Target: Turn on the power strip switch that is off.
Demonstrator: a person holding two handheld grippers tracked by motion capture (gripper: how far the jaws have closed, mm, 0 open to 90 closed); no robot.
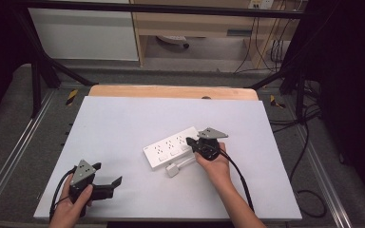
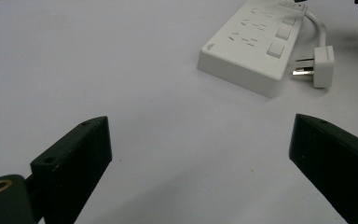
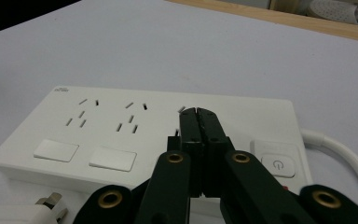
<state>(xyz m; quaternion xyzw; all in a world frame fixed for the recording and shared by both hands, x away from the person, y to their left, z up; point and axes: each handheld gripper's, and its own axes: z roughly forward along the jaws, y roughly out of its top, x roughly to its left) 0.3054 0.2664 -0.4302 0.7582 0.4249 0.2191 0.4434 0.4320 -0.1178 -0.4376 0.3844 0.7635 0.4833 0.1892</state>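
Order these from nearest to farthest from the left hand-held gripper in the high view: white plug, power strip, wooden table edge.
1. White plug, to the right of the left hand-held gripper.
2. Power strip, just beyond the plug.
3. Wooden table edge, at the far side.

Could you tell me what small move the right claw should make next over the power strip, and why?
Probably a short push straight down. The right claw is shut, its tips over the third socket group of the power strip, just above that group's switch. Whether it already touches is unclear. The left claw waits open and apart, and the plug lies unplugged beside the strip.
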